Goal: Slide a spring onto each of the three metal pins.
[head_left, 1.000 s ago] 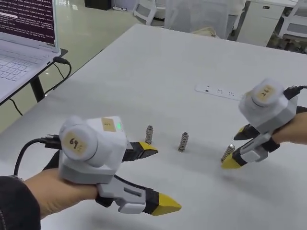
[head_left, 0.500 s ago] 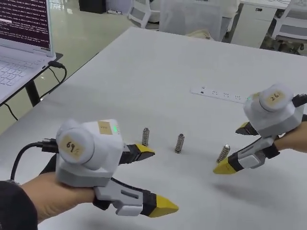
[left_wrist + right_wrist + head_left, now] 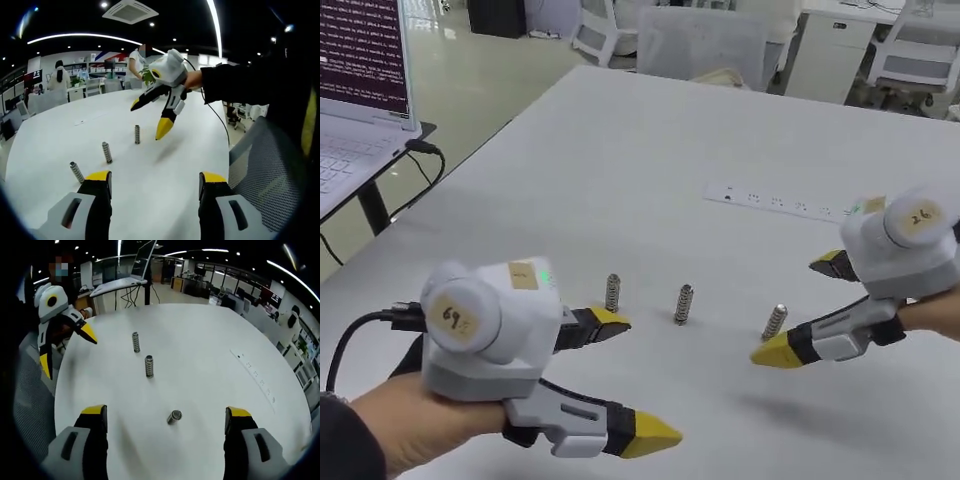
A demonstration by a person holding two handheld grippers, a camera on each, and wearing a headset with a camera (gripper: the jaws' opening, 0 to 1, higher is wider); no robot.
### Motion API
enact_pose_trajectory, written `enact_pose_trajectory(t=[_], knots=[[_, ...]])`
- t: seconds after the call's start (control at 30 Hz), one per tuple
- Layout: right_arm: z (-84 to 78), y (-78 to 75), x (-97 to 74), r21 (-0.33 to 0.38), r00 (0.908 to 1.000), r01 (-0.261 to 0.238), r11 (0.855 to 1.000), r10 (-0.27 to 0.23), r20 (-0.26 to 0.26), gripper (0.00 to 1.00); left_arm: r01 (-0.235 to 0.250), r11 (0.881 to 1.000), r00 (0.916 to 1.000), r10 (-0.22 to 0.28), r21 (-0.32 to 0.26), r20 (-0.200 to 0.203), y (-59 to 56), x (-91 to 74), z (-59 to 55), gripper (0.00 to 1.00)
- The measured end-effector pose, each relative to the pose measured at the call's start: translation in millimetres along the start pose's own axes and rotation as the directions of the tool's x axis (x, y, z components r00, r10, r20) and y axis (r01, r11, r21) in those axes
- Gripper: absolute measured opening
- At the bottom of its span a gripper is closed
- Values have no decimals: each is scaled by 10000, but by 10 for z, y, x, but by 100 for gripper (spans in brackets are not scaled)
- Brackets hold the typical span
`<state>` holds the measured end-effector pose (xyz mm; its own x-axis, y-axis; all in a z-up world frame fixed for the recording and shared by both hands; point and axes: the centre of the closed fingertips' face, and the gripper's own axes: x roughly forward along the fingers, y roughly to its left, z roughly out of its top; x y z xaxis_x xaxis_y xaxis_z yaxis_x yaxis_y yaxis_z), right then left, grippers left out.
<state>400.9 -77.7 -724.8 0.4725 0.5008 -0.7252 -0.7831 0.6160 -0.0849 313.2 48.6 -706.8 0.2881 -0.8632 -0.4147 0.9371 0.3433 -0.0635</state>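
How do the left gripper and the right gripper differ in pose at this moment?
The right gripper has the right-end spring ahead between its jaws. The left gripper has the left-end spring outside its jaws, beside one fingertip. The left gripper points to the person's right, while the right gripper points to the person's left, so they face each other. Both are open, empty and yellow-tipped.

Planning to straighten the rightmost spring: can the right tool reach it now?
Likely yes: the right tool is open, the spring stands between its jaws, and nothing lies in the way.
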Motion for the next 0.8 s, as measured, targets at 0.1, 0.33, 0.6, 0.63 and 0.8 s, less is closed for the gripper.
enact_pose_trajectory(t=[0.1,0.33,0.6,0.63,0.8], knots=[[48,15,-39,151,9989,147,9998,-154,444,97,-45,10000,10000,45,-8,35,11,-8,6,67],[86,84,-100,259,9944,384,9989,-408,973,97,-183,9998,9998,183,8,95,44,-31,16,67],[87,213,-156,623,9811,640,9960,-742,1787,96,-504,9987,9983,506,-81,279,136,-96,36,67],[80,226,-161,638,9800,662,9958,-770,1838,96,-535,9985,9981,537,-102,289,146,-101,36,67],[33,305,-176,965,9727,705,9928,-898,2140,95,-753,9970,9964,760,-193,382,206,-137,38,67]])
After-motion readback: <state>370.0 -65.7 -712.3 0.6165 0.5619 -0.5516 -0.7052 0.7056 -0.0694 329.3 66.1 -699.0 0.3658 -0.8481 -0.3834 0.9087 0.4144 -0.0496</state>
